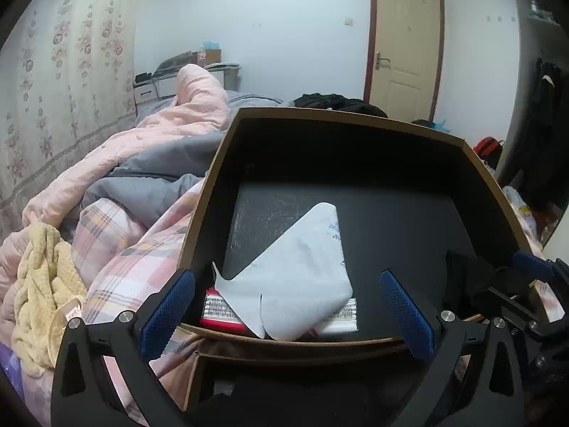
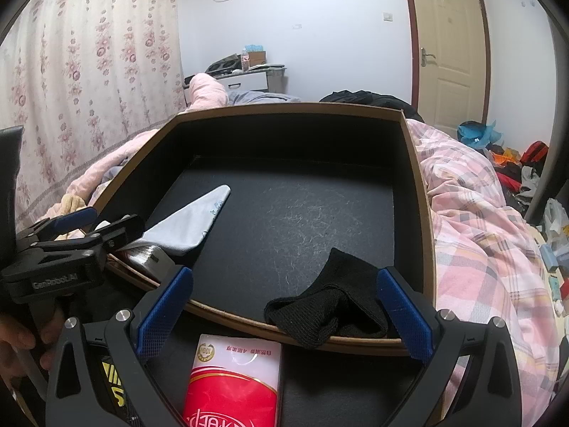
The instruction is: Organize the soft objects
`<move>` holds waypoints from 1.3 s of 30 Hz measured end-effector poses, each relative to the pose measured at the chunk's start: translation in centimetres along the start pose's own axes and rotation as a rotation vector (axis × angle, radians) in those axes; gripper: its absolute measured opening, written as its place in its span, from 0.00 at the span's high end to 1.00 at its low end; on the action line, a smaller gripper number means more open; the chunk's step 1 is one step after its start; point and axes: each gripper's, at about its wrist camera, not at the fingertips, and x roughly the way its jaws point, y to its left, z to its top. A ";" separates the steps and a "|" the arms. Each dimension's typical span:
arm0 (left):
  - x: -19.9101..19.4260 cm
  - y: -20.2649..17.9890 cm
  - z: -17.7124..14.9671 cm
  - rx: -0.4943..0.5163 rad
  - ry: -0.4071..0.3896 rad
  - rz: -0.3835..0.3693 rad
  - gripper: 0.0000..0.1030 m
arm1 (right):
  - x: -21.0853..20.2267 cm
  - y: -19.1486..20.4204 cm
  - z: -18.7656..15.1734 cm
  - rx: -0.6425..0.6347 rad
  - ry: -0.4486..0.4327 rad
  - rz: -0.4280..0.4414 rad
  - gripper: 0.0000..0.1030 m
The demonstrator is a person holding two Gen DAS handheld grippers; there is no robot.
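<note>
A black-lined cardboard box (image 1: 355,149) stands on the bed; it also shows in the right wrist view (image 2: 291,131). A grey sock (image 1: 298,277) lies in its near left corner over a red and white packet (image 1: 220,315); the sock also shows in the right wrist view (image 2: 188,224). A black sock (image 2: 330,306) is draped over the box's near rim; it also shows in the left wrist view (image 1: 466,277). My left gripper (image 1: 288,309) is open just above the grey sock, not touching it. My right gripper (image 2: 284,313) is open around the black sock.
A pink plaid quilt (image 2: 476,227) surrounds the box. A yellow towel (image 1: 42,284) lies at the left on the bed. A red and white packet (image 2: 234,384) sits below the box's near rim. Clutter covers the floor (image 2: 515,163) at the right by the door.
</note>
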 end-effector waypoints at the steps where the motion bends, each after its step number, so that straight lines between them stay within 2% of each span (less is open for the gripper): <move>1: 0.1 0.0 -0.1 0.007 0.004 0.007 0.00 | 0.0 -0.1 0.0 0.001 0.000 0.001 0.01; 5: 0.7 -0.8 -0.3 0.067 0.038 0.070 0.00 | 0.0 -0.1 0.0 -0.003 0.001 -0.001 0.01; 39: 0.8 -0.9 -0.1 0.068 0.063 0.073 0.00 | 0.0 -0.1 0.0 -0.004 0.002 0.001 0.01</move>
